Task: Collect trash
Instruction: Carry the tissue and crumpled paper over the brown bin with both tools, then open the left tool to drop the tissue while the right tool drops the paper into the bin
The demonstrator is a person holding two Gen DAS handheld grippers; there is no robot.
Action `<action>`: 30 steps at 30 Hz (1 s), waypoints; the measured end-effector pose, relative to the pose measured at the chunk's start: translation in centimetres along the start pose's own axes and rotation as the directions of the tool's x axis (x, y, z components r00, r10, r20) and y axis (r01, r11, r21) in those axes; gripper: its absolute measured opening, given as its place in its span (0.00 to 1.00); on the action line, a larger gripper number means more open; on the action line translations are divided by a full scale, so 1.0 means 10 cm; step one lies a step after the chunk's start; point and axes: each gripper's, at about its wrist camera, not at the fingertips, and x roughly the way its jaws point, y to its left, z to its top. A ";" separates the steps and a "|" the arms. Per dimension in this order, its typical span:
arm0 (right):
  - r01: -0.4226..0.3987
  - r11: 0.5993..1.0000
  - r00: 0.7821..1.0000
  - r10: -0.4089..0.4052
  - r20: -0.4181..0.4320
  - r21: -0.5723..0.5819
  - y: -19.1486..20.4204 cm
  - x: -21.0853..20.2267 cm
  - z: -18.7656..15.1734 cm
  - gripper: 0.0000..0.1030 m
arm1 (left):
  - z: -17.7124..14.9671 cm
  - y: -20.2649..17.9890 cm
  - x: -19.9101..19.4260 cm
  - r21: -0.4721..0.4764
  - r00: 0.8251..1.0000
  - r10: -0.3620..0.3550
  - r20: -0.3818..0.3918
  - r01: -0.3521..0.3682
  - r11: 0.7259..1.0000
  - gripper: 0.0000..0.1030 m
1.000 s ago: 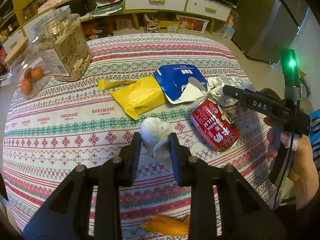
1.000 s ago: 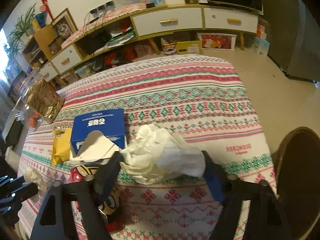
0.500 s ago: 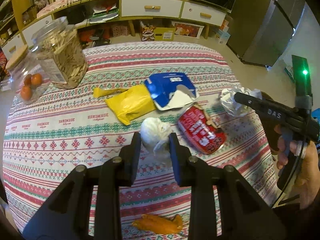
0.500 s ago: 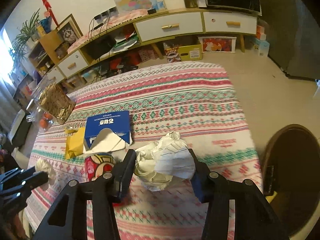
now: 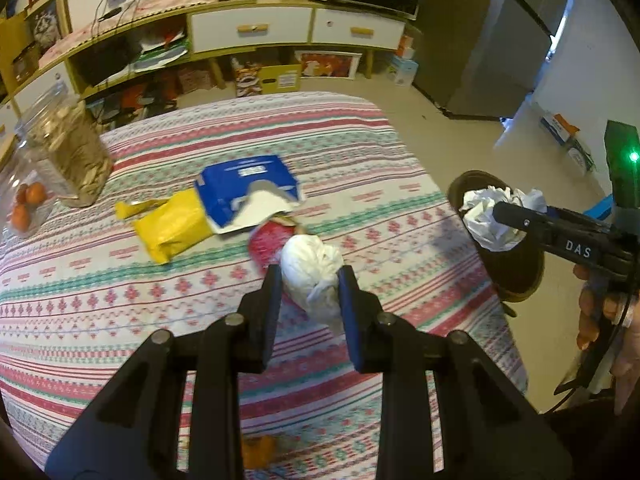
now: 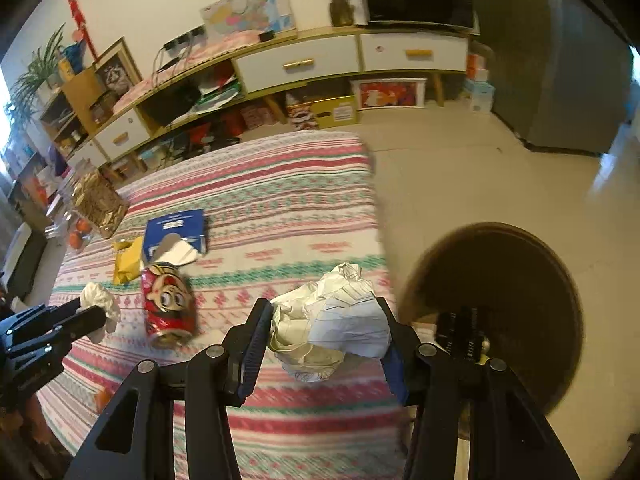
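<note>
Both tongs, left tongs (image 5: 310, 292) and right tongs (image 6: 326, 332), were clamped on paper wads, the white wad (image 5: 312, 276) and the crumpled paper (image 6: 336, 328), needing release into the brown bin (image 6: 500, 304) at three o'clock.

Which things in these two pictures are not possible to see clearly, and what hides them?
- Red drink can: left wrist view, blurred and half hidden behind the white tissue wad in the left tongs.
- Round brown bin: right wrist view, contents dark and covered by the right tongs holding crumpled white paper.
- Orange scrap: left wrist view, hidden by the tongs' frame.
</note>
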 end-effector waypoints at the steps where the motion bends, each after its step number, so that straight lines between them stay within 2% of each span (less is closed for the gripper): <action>1: 0.003 1.000 1.000 -0.003 0.001 0.008 -0.07 -0.04 -0.02 0.50 | 0.00 -0.05 0.00 0.005 1.000 -0.004 0.002 0.004 1.000 0.29; 6: 0.035 0.999 0.999 -0.035 0.002 0.037 -0.42 -0.21 -0.17 0.50 | -0.03 -0.38 0.03 0.039 1.000 -0.030 0.003 0.030 0.999 0.29; 14: 0.081 0.990 0.997 -0.079 -0.023 0.117 -1.07 -0.37 -0.40 0.50 | -0.01 -1.12 0.26 0.147 0.997 -0.075 -0.025 0.078 0.986 0.30; 22: 0.115 0.980 0.993 -0.113 -0.026 0.164 -1.60 -0.56 -0.56 0.50 | 0.01 -1.79 0.71 0.174 0.984 -0.161 -0.076 0.173 0.970 0.30; 30: 0.124 0.964 0.992 -0.120 -0.028 0.235 -1.97 -0.67 -0.67 0.51 | 0.09 -2.26 0.99 0.219 0.977 -0.195 -0.083 0.209 0.953 0.31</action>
